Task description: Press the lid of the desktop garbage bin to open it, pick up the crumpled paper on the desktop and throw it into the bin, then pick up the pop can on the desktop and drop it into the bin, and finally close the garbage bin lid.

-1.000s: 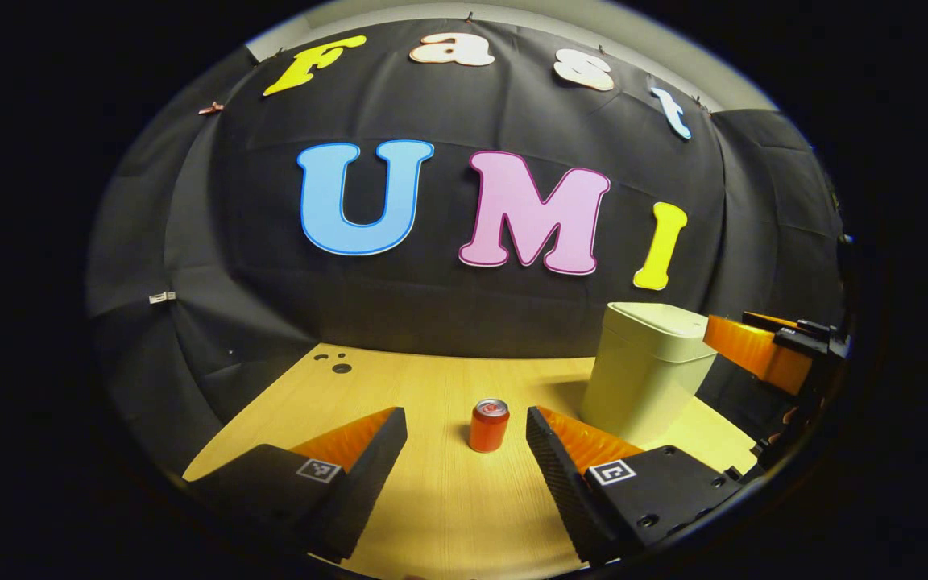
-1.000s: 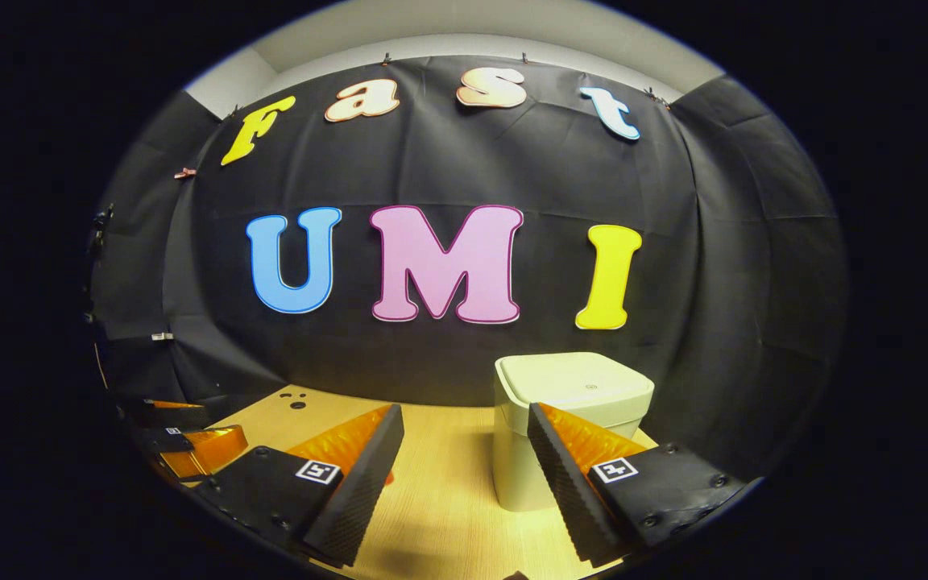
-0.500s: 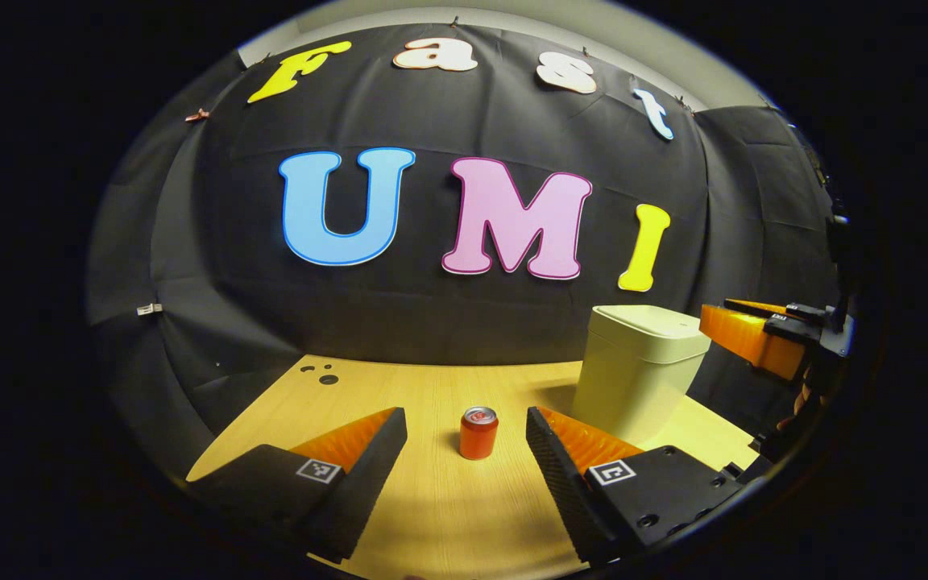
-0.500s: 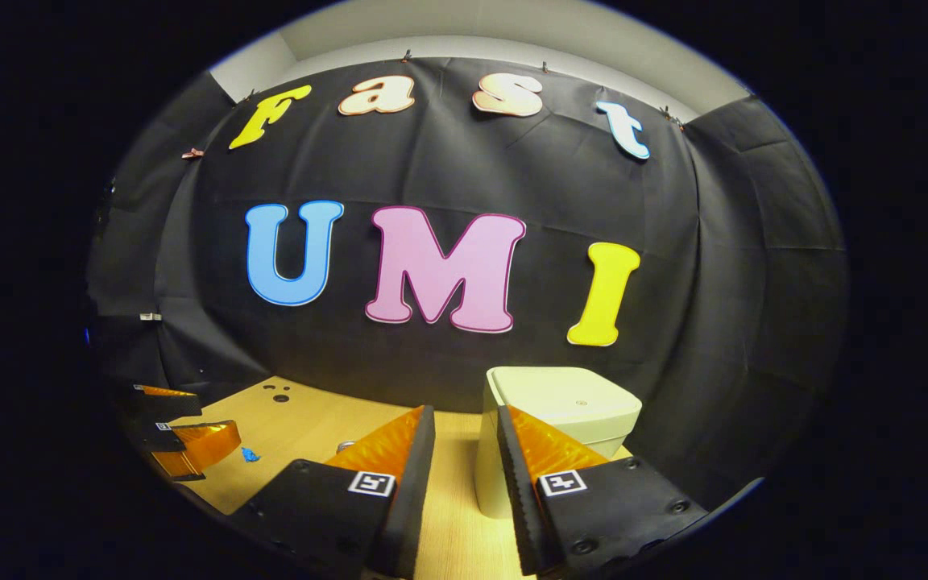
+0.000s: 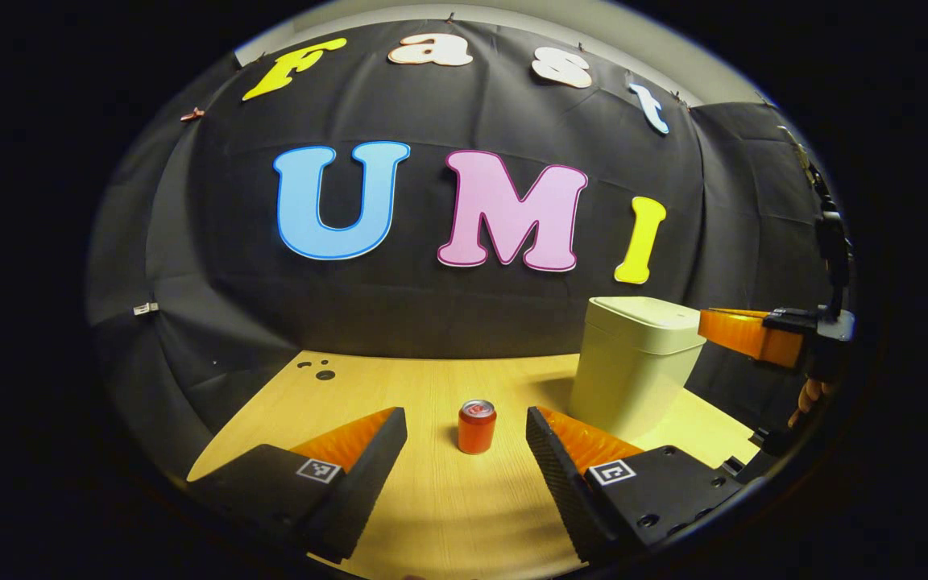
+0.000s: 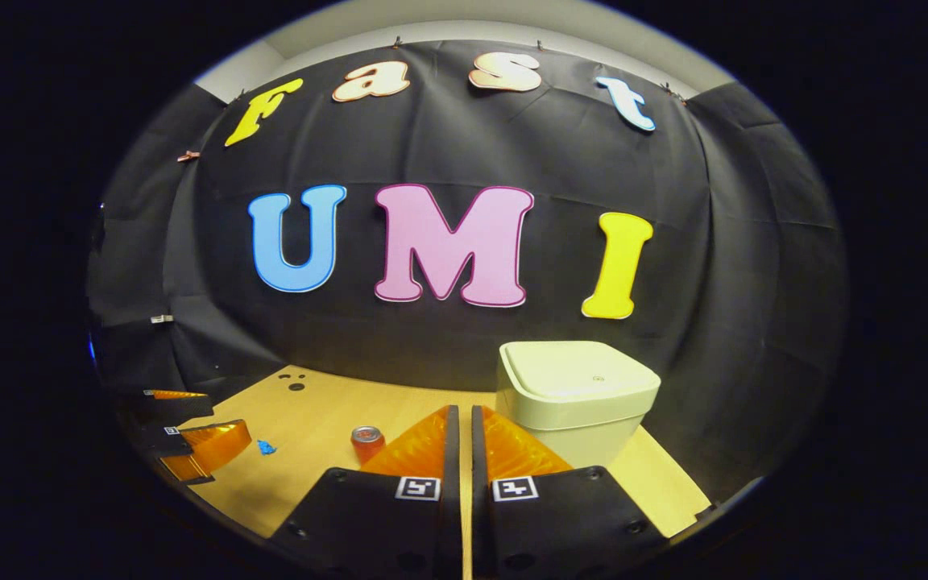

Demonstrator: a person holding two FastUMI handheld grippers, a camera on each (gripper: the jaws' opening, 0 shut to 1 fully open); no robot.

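Note:
The pale bin [image 5: 633, 366] stands at the table's right with its lid [image 6: 577, 372] down. The red pop can [image 5: 476, 427] stands upright on the table, a short way beyond my open left gripper [image 5: 464, 416] and in line with the gap between its fingers. My right gripper [image 6: 458, 412] is shut with nothing in it; it points at the bin's left front edge from a little above lid height. In the left gripper view, the right gripper [image 5: 707, 322] hovers just off the lid's right edge. The can [image 6: 367, 443] also stands left of the right gripper's fingers.
The wooden table [image 6: 311, 419] has small holes [image 6: 295, 385] near its far left corner. A small blue scrap [image 6: 267, 447] lies near the left gripper [image 6: 194, 443] at the table's left edge. Black cloth walls close in behind and beside the bin.
The right gripper's fingers closed from wide open to shut, and it rose to look down on the lid. The left gripper drew back slightly from the can.

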